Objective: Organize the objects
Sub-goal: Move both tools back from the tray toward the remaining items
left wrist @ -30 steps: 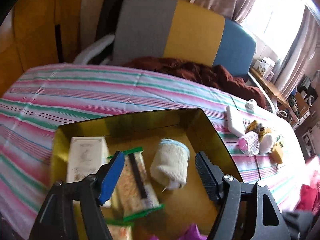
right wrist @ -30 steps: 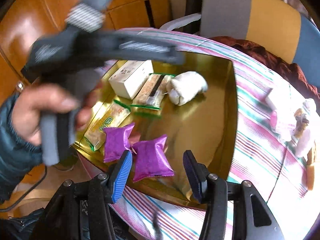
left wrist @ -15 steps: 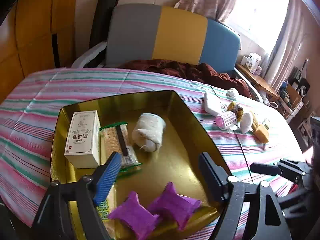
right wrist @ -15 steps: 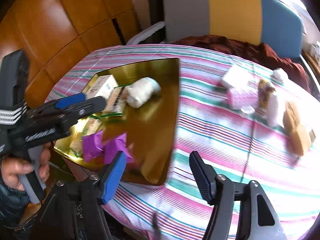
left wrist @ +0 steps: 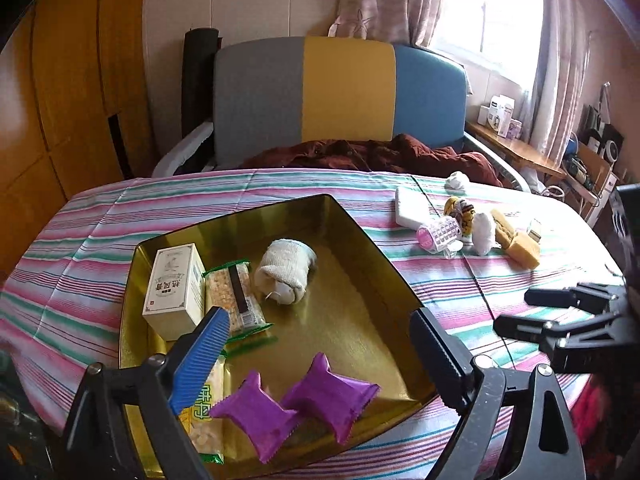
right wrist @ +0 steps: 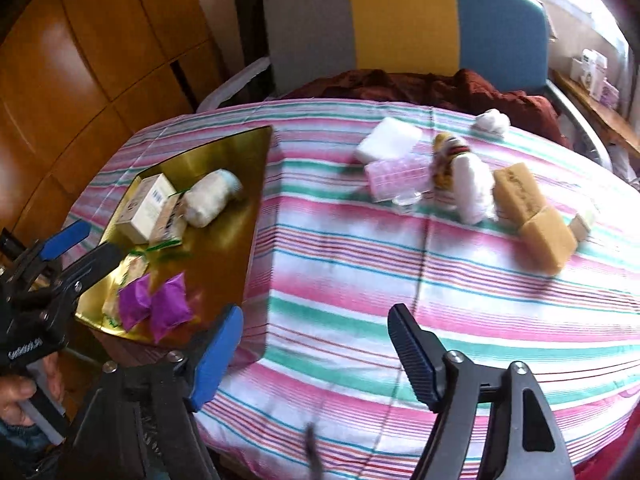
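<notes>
- Left gripper point(left wrist: 320, 350): we find its jaws opening, nothing between the pads; it hangs over the near end of the gold tray point(left wrist: 372, 240).
- Beneath its tips: two purple sachets point(left wrist: 296, 400). Beyond them: white box point(left wrist: 176, 290), cracker pack point(left wrist: 234, 300), rolled white cloth point(left wrist: 286, 272).
- Right gripper point(right wrist: 316, 350): jaws likewise opening, empty, above bare striped tablecloth point(right wrist: 440, 264); the tray sits to its left.
- Ahead of it and well apart: pink case point(right wrist: 394, 178), two yellow sponges point(right wrist: 532, 216).

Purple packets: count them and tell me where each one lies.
2. Both lie in the gold tray at its near end, side by side: one purple packet on the left, the other touching it on the right. None seems hidden.
</notes>
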Available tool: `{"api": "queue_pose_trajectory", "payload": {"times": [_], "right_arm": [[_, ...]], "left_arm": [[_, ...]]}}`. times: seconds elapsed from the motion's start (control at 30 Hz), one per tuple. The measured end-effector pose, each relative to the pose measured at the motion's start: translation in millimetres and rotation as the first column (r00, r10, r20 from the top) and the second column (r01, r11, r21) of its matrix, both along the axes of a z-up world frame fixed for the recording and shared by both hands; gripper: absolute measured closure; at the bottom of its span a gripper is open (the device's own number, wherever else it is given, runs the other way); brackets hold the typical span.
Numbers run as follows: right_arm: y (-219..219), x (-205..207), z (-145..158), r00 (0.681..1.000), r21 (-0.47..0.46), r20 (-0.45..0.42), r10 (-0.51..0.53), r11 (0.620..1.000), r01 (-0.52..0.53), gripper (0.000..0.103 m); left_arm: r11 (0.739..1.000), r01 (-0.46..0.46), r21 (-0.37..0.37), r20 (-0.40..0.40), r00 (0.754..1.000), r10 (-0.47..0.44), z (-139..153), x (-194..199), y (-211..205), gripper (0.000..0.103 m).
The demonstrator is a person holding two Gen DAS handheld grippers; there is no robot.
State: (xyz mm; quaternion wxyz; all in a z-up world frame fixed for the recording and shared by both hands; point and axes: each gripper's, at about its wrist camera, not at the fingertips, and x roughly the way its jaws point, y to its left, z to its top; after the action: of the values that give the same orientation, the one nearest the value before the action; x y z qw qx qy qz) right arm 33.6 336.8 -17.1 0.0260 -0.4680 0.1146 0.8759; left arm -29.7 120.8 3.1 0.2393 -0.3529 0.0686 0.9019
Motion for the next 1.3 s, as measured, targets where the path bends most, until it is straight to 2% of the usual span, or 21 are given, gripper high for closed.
{"api": "queue_pose_trajectory", "payload": {"times": [0.4, 0.6, 0.73, 0.87, 1.0, 1.13, 1.3], "right_arm": [[41.4, -11.2, 16.0, 0.999, 0.093, -0.003, -0.052, 0.994, 0.052, 0.026], [78.4, -17.7, 14.0, 0.995, 0.143, -0.006, -0.102, 0.985, 0.102, 0.026], [109.7, -17.5, 2.3, 0.987, 0.175, -0.017, -0.158, 0.972, 0.158, 0.026], [145.5, -7.7, -17.9, 0.964, 0.084, 0.003, -0.265, 0.961, 0.264, 0.025], [172.7, -1.1, -24.2, 0.932, -0.026, 0.024, -0.363, 0.931, 0.363, 0.025], [186.4, 3.1, -31.3, 0.903, -0.059, 0.069, -0.423, 0.902, 0.427, 0.025], [190.7, 5.2, -34.0, 0.892, -0.089, 0.086, -0.444, 0.888, 0.451, 0.025]], "left_arm": [[0.999, 0.029, -0.035, 0.003, 1.000, -0.029, -4.0, 4.7, 10.2, 0.011], [0.998, 0.041, -0.050, 0.010, 0.999, -0.040, -6.3, 4.6, 16.0, 0.011], [0.996, 0.055, -0.064, 0.020, 0.998, -0.054, -8.9, 4.8, 21.2, 0.010], [0.994, 0.066, -0.082, 0.026, 0.998, -0.064, -11.2, 5.1, 27.4, 0.009], [0.993, 0.082, -0.088, 0.031, 0.996, -0.080, -12.3, 5.3, 36.4, 0.009], [0.990, 0.111, -0.089, 0.055, 0.993, -0.106, -17.3, 5.1, 47.3, 0.008], [0.983, 0.146, -0.111, 0.073, 0.988, -0.139, -23.6, 6.9, 62.1, 0.008]]}}
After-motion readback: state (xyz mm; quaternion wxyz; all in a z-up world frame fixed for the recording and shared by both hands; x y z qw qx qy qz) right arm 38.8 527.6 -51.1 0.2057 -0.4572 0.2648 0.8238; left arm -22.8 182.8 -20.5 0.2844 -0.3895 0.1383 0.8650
